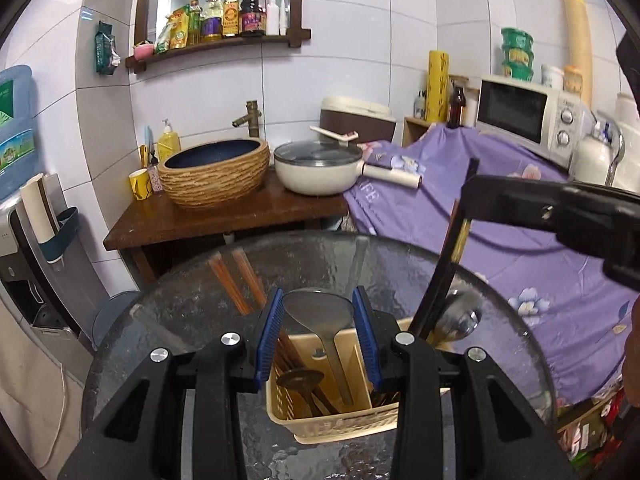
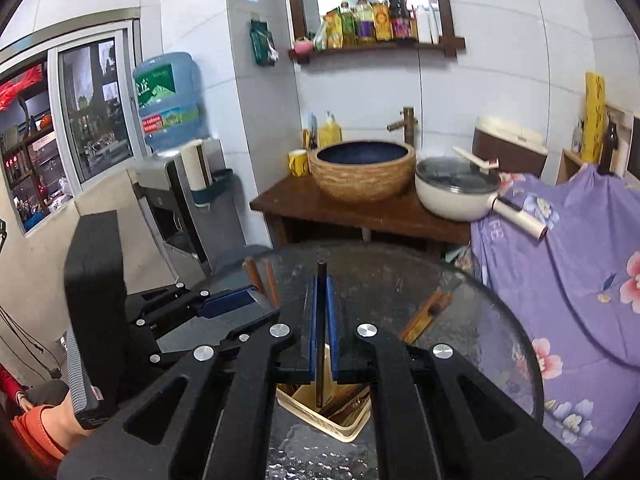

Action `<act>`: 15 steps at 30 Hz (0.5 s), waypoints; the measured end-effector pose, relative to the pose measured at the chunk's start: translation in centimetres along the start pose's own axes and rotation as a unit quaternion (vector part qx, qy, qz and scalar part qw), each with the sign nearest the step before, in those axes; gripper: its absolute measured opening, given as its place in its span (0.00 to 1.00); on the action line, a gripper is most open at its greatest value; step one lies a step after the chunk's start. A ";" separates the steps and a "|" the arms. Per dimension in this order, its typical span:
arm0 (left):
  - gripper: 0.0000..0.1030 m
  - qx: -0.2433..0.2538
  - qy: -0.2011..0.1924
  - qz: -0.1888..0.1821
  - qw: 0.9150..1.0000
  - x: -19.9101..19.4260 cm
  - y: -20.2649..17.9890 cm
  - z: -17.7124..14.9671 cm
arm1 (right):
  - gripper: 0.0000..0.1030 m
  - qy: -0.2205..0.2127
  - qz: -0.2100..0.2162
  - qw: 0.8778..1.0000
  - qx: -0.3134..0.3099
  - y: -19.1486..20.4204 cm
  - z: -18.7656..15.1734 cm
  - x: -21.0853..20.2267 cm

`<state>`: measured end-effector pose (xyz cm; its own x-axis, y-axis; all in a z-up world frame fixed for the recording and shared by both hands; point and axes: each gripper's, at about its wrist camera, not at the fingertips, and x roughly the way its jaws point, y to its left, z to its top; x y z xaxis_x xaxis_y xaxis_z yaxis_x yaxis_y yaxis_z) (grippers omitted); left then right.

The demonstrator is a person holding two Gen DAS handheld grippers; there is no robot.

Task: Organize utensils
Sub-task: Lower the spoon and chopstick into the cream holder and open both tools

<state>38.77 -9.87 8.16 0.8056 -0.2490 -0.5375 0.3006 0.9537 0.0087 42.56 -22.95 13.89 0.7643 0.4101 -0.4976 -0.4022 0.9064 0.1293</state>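
A beige slotted utensil basket (image 1: 332,424) (image 2: 344,428) stands on the round glass table (image 1: 400,256). My left gripper (image 1: 318,296) is shut on the bowl of a metal spoon (image 1: 320,314), whose handle runs down into the basket. A brown wooden spoon (image 1: 300,380) lies inside the basket. My right gripper (image 2: 322,280) is shut on a dark chopstick (image 2: 320,360), its lower end over the basket. In the left wrist view this chopstick (image 1: 436,280) slants down from the upper right. A blurred metal spoon (image 1: 460,314) shows beside it. Reddish chopsticks (image 1: 236,280) lie on the glass.
Another wooden pair of chopsticks (image 2: 428,312) lies on the table's right side. Behind stand a wooden washstand (image 1: 224,220) with a woven basin (image 1: 216,176) and a white lidded pan (image 1: 320,168). A purple floral cloth (image 1: 520,240), microwave (image 1: 528,116) and water dispenser (image 2: 172,200) flank the table.
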 end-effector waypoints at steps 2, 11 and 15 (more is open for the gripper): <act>0.34 -0.001 0.008 -0.002 1.000 0.7 0.0 -0.5 | 0.05 0.005 -0.003 1.000 0.003 -0.3 -0.6 0.6; 0.35 -0.002 0.029 -0.006 1.000 2.8 -0.1 -2.5 | 0.05 0.002 -0.017 1.000 0.019 -1.5 -1.3 1.2; 0.65 -0.003 0.018 -0.005 1.000 2.2 -0.4 -2.5 | 0.06 -0.002 -0.023 0.999 0.025 -1.9 -1.4 1.3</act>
<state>39.20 -10.34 4.84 0.7842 -0.2522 -0.5670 0.3054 0.9522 -0.0011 43.58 -24.31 11.82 0.7840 0.3679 -0.5000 -0.3403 0.9284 0.1494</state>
